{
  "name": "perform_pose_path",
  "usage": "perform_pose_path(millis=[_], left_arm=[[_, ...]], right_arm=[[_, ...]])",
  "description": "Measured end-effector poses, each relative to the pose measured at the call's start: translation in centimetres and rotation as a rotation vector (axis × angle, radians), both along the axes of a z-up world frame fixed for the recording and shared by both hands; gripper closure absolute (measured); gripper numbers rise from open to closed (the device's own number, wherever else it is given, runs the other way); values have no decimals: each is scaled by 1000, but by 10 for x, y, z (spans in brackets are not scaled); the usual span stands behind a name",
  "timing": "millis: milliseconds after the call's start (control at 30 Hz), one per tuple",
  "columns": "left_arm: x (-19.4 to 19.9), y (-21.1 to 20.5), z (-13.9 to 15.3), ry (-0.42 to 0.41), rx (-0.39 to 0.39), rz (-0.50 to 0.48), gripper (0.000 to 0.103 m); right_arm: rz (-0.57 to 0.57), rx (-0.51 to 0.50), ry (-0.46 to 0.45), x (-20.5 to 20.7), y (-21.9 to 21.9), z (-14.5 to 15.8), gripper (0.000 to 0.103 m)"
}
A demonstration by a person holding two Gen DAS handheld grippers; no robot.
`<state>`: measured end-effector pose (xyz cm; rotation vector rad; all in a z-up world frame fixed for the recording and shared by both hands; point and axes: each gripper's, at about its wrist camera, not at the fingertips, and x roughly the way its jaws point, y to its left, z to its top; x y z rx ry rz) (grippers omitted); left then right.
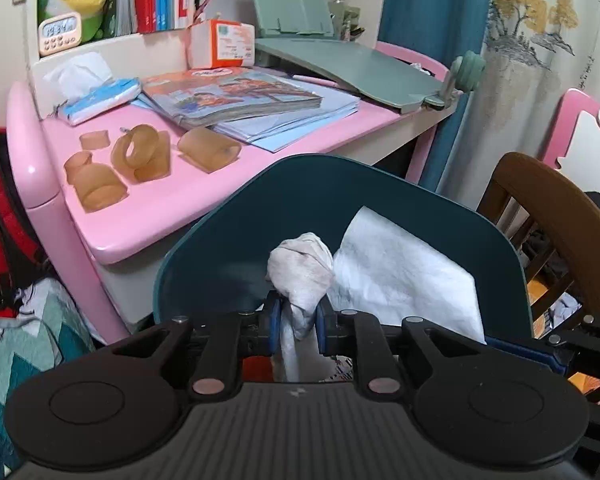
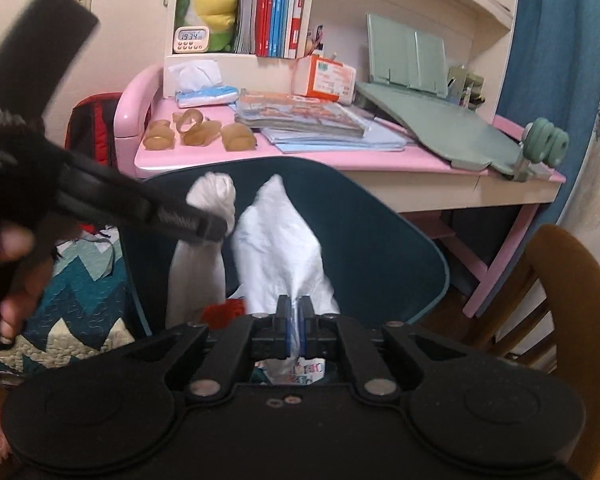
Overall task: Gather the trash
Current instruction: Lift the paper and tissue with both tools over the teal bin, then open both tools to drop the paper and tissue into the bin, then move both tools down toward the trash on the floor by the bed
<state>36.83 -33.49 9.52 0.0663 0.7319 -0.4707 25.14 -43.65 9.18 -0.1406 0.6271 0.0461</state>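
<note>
The left gripper [image 1: 296, 322] is pinched on a twisted white plastic bag handle [image 1: 302, 268], whose knotted top bulges above the blue pads. The right gripper [image 2: 295, 320] is nearly pressed together on the other white flap of the same thin plastic trash bag [image 2: 280, 248]; the film runs between its pads, though whether they still bite firmly I cannot tell. The bag hangs just in front of the dark teal plastic chair back [image 1: 300, 200], below the front edge of the pink desk [image 1: 160, 184], with coloured scraps visible in its mouth under the right gripper.

The step in hand looks like closing or tying the bag. To do it well, both handles should be kept taut and level, and the two ends brought across each other without loosening either pinch; thin film slips easily, so a firm grip near the neck is safer than one at the tip.

In the right wrist view, the left tool's black finger crosses close to the knot, so the two tools crowd each other. The chair back stands right behind the bag and limits any swing forward. A brown wooden chair [image 1: 560, 216] stands to the right. Near the desk's left edge lie amber translucent tape cores [image 1: 136, 156], a tissue pack [image 1: 100, 98] and stacked booklets [image 1: 236, 98]; these sit well apart from the bag.
</note>
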Motion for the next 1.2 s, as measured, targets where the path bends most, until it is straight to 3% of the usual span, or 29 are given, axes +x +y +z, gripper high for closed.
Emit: perform_pose_path(millis=[300,467,533,567,600,833,933,1200], left_arm=[[-6,1,3,10,-17,-8,78],[-15,11,10,8,-34,-6,71],[-19,17,14,2,-40,-3,53],[-22,20,17,-9,-47,5,35],[-27,25,21,-28,-56,14,31],[-51,51,45,-69,-79,16,31],[-61,67,53,-68,-79,27,28],[-92,130,64,-75,-64,99,20]], right_arm=[[-5,17,12,-2,-1,0,79],[-8,48,13,-5,-3,4,77],[-9,51,14,-8,-2,6,76],[-8,52,14,-9,0,8,75],[-7,52,14,-10,1,9,75],[17,53,-12,-27,16,26,72],[40,43,-34,-37,26,36,63],[128,58,-75,-60,64,57,58]])
